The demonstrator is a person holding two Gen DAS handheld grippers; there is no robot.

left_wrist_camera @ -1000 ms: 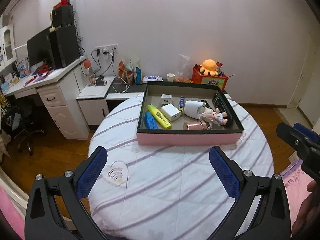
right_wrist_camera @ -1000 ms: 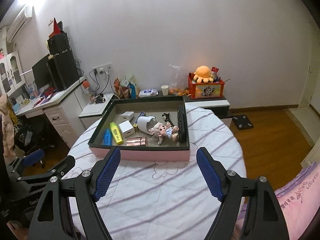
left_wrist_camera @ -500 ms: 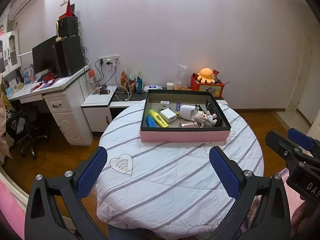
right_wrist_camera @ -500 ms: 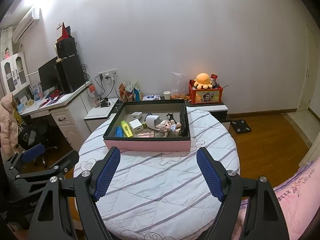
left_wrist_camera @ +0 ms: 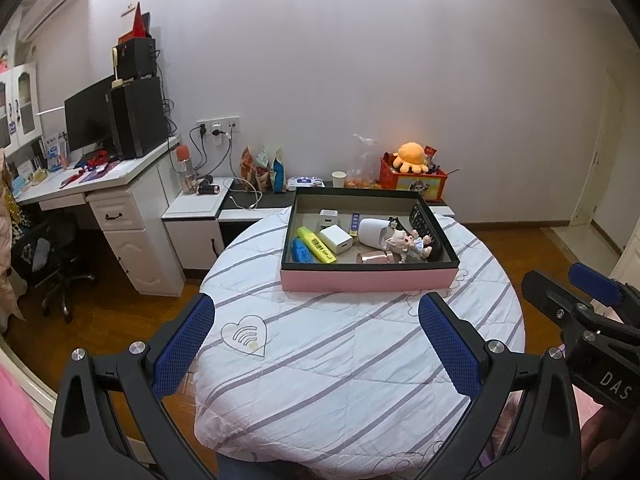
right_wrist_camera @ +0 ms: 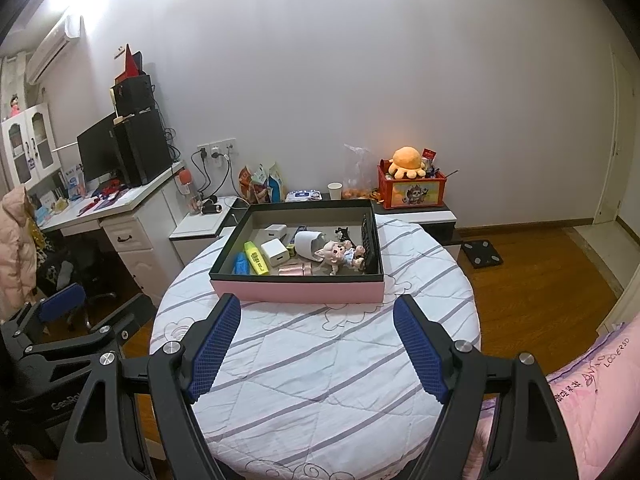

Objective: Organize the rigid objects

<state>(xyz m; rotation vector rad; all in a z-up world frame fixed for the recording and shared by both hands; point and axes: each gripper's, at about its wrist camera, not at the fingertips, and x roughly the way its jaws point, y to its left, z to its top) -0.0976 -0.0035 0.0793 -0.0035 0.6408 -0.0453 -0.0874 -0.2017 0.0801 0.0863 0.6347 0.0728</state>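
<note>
A pink box with a dark rim (left_wrist_camera: 368, 280) (right_wrist_camera: 296, 291) stands at the far side of a round table under a striped white cloth (left_wrist_camera: 340, 360) (right_wrist_camera: 320, 360). In the box lie a yellow highlighter (left_wrist_camera: 315, 244), a blue marker (left_wrist_camera: 302, 253), a white charger (left_wrist_camera: 336, 239), a white cup on its side (left_wrist_camera: 372, 233), a small doll (left_wrist_camera: 408, 242), a rose-gold tube (left_wrist_camera: 376, 258) and a black remote (left_wrist_camera: 424, 222). My left gripper (left_wrist_camera: 316, 344) is open and empty, well short of the box. My right gripper (right_wrist_camera: 318, 344) is open and empty too.
A white desk with a monitor and computer tower (left_wrist_camera: 136, 120) stands at the left. A low cabinet (left_wrist_camera: 248, 204) behind the table holds snacks, a paper cup and a red box with an orange plush (left_wrist_camera: 414, 158). A pink bed edge (right_wrist_camera: 600, 380) lies at the right.
Both grippers have drawn back and up from the table. The box looks smaller and farther, and the whole round table has come into view. Both stay open.
</note>
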